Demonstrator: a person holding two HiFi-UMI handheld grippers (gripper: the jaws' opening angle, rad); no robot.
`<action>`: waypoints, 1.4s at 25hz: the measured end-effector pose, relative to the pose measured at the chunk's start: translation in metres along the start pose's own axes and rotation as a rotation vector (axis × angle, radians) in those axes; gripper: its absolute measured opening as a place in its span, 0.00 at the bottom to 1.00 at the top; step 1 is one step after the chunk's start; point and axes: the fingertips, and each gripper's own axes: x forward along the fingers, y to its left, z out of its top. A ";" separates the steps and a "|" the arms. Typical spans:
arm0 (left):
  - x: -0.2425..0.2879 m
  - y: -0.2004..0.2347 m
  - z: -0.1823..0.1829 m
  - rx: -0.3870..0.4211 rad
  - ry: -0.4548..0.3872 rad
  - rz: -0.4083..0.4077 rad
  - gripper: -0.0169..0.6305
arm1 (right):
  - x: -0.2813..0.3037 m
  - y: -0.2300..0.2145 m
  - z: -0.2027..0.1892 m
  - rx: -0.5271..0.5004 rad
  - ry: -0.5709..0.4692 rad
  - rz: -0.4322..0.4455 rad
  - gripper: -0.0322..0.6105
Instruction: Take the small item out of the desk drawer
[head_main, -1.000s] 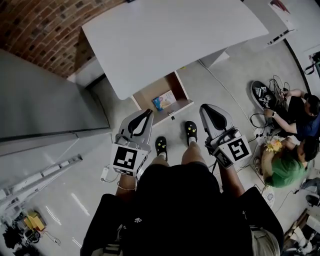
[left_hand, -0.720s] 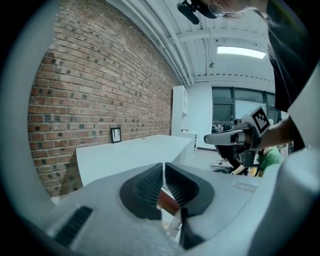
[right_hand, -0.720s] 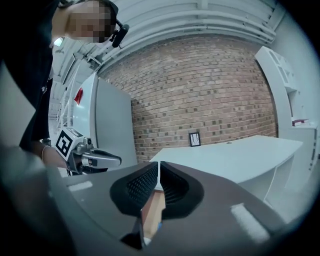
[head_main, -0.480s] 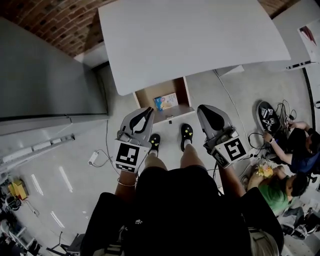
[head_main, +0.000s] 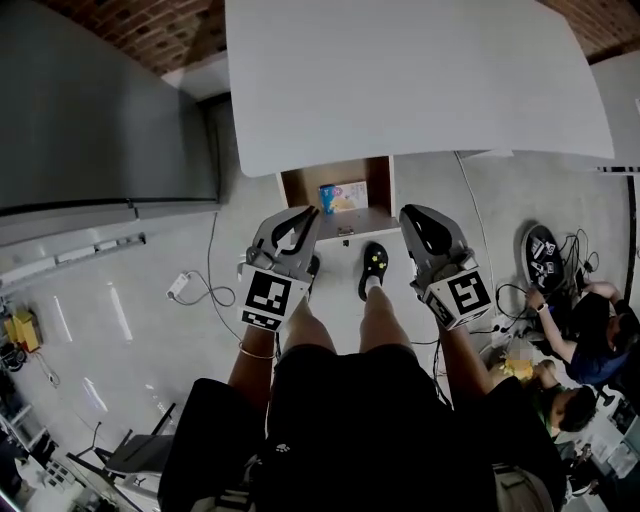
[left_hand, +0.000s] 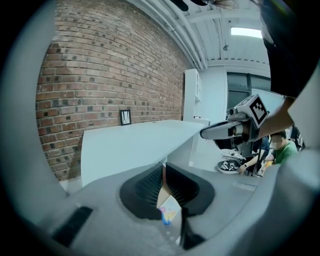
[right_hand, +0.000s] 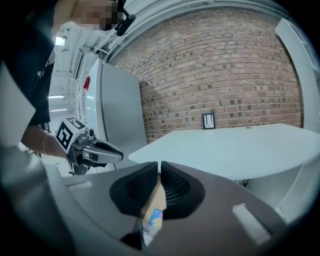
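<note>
Desk (head_main: 420, 80): one, white top, seen from above. A grey cabinet (head_main: 100, 110) stands off its left edge, with a brick wall behind both.

Drawer (head_main: 295, 190): one, wood-lined, pulled open from under the middle of the desk's near edge.

Person: standing at the drawer front, with both forearms reaching forward and down outside the legs. The left wrist wears a bracelet (head_main: 255, 352).

Two people sit on the floor well off the desk's right edge.

Tools: two, each carrying one marker cube.
- Left tool (head_main: 310, 213): aimed at the drawer and tilted a little downward. In the head view its tip lies over the drawer's left front corner; contact cannot be told. Its jaws are nearly pressed together with only a thin slit between them, and they grip nothing.
- Right tool (head_main: 410, 215): same slant, tip just beside the drawer's right front corner. Its jaws are drawn together to a hairline slit and are empty.

Shoes: two, black with yellow dots. The right shoe (head_main: 373, 262) is in clear view; the left is mostly hidden under the left tool.

Small item (head_main: 343, 196): one, a flat colourful packet. It lies on the drawer floor about mid-drawer, and neither tool touches it. It shows through the slit in both gripper views.
</note>
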 end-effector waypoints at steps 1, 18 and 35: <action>0.003 0.003 -0.005 0.000 0.008 0.006 0.06 | 0.004 -0.001 -0.005 -0.003 0.011 0.005 0.09; 0.076 0.015 -0.099 0.011 0.168 -0.003 0.11 | 0.054 -0.022 -0.103 -0.033 0.139 0.074 0.12; 0.133 0.033 -0.179 0.005 0.304 -0.010 0.14 | 0.089 -0.030 -0.153 -0.045 0.190 0.121 0.15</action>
